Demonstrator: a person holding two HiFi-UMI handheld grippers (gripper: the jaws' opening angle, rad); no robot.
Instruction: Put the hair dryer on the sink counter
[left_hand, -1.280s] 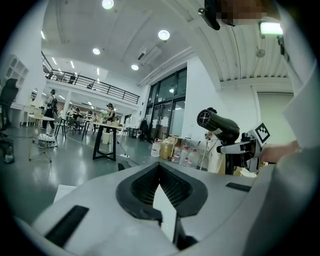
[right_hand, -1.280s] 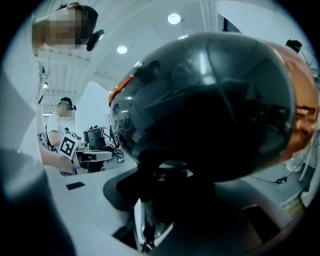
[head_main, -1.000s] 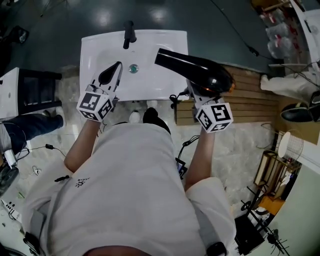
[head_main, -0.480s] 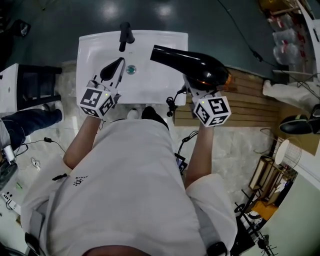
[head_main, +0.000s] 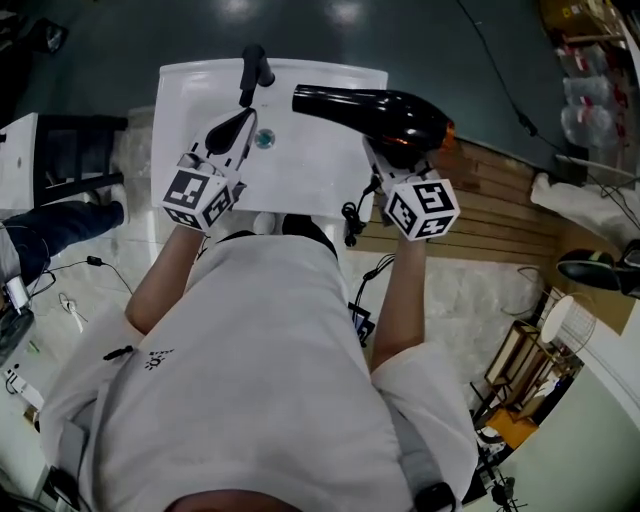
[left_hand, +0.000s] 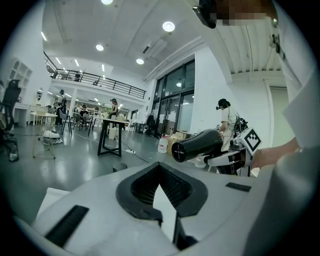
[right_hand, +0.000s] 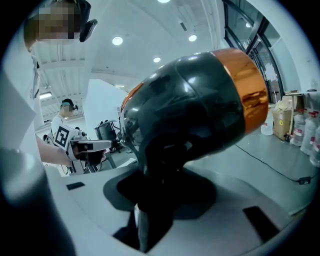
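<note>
A black hair dryer (head_main: 375, 112) with an orange ring hangs over the right back part of the white sink (head_main: 310, 175), nozzle pointing left. My right gripper (head_main: 385, 158) is shut on its handle from below. The dryer's body (right_hand: 200, 110) fills the right gripper view, with its handle between the jaws of the right gripper (right_hand: 150, 220). The cord (head_main: 352, 215) dangles off the sink's front edge. My left gripper (head_main: 230, 130) hovers over the basin beside the drain (head_main: 264, 139), shut and holding nothing. The left gripper view shows the dryer (left_hand: 197, 145) to the right.
A black faucet (head_main: 255, 68) stands at the sink's back edge, just left of the dryer's nozzle. A slatted wooden platform (head_main: 500, 200) lies right of the sink. A dark stand (head_main: 70, 170) is on the left. Cables run over the floor.
The right gripper has carried the hair dryer up and to the left, further over the sink's right side. The left gripper stays over the basin.
</note>
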